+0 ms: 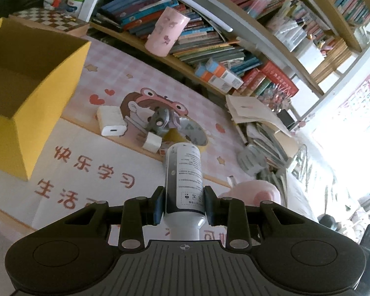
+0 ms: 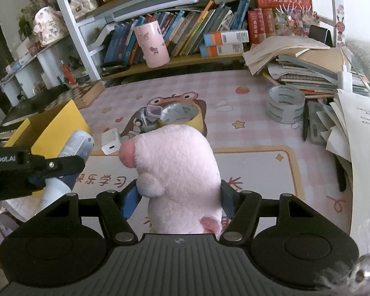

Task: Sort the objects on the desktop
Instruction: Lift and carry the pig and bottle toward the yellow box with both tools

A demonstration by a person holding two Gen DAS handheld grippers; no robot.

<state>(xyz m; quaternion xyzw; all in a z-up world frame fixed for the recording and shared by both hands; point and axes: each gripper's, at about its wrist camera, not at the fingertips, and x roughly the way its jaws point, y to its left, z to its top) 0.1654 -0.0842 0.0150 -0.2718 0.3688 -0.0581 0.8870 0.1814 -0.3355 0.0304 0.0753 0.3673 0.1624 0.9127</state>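
A smooth cylindrical spray bottle (image 1: 184, 177) is clamped between the fingers of the left gripper (image 1: 184, 203) — white cap toward the palm, printed label up, held clear of the pink checked desk mat (image 1: 116, 74). A fuzzy pink plush pig (image 2: 178, 172) is squeezed in the right gripper (image 2: 178, 197), soft and rounded. The open yellow cardboard box (image 1: 49, 93) is seen off to the left, with a white power bank (image 1: 111, 120) lying flat near it on the mat.

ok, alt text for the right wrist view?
The right tool is shut on a pink plush pig above a pink desk mat. At left, the left tool holds a spray bottle by a yellow box.
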